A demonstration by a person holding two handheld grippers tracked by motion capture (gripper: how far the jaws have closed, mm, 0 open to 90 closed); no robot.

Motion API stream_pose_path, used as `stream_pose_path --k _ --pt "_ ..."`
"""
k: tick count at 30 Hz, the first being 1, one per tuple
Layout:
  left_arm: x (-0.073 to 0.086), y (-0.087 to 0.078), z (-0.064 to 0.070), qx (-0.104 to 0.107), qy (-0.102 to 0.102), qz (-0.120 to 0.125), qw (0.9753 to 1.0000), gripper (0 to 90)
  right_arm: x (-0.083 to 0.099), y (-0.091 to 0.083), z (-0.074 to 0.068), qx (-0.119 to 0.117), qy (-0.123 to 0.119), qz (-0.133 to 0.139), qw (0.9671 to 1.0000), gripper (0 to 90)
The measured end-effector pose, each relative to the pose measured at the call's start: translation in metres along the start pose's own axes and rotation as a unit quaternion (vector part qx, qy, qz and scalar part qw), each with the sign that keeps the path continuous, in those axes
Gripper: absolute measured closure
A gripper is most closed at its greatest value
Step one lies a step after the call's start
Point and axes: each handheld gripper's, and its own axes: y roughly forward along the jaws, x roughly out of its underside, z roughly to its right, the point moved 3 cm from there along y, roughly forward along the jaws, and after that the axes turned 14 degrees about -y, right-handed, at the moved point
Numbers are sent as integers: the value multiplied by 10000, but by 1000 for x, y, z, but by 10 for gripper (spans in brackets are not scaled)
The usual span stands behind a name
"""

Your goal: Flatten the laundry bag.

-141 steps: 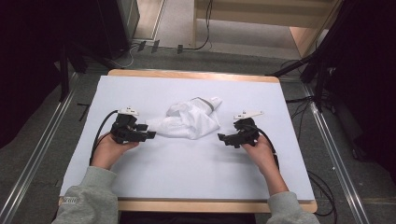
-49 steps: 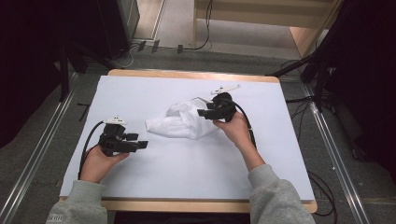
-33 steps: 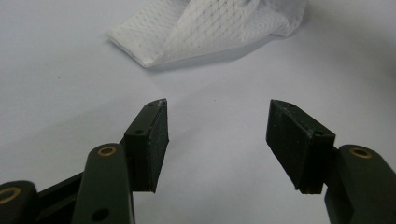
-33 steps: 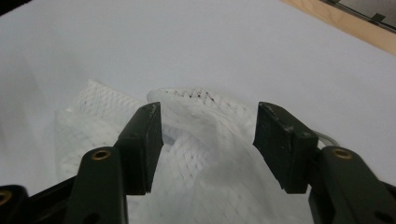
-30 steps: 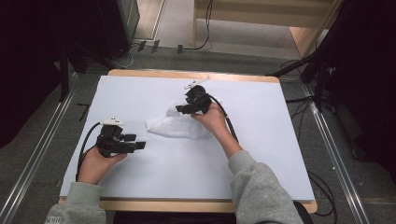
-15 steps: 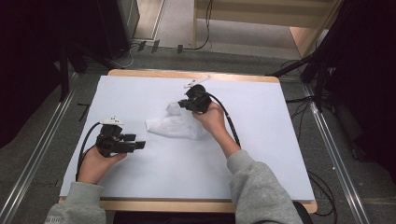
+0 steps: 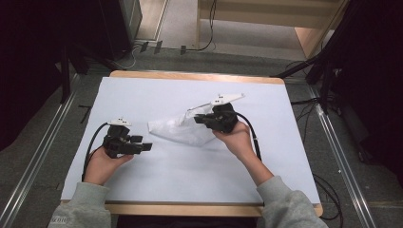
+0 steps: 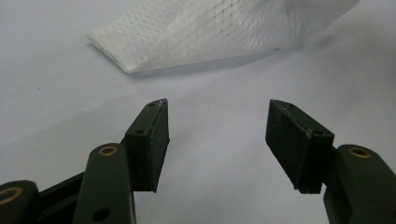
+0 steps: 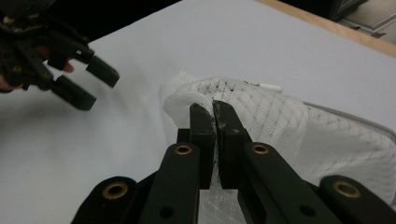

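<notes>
A white mesh bag lies near the middle of the bench, on its white cover. In the high view its long axis runs roughly left to right, with a slight tilt: the narrow folded corner points toward the person's left and a little toward the near edge, and the wider end lies under the right gripper. A zip edge with a small white pull shows along the far side in the right gripper view.

The right gripper has its jaws pressed together on a raised fold of the mesh bag, netting pinched between the pads.

The left gripper rests low over the bench, just beside the bag's pointed corner and apart from it. Its jaws stand wide apart in the left gripper view, holding nothing, aimed at the mesh bag.
</notes>
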Motion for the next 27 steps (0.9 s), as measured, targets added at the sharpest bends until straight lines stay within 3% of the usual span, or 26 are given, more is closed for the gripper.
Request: stream_pose_path --k 12,27 --pt "-10 10 6 96 112 -69 9999 405 48 -24 -24 -49 116 -413 9991 879" --pt "-27 23 6 189 248 -146 9994 406 99 -36 -28 4 534 -995 9936 841"
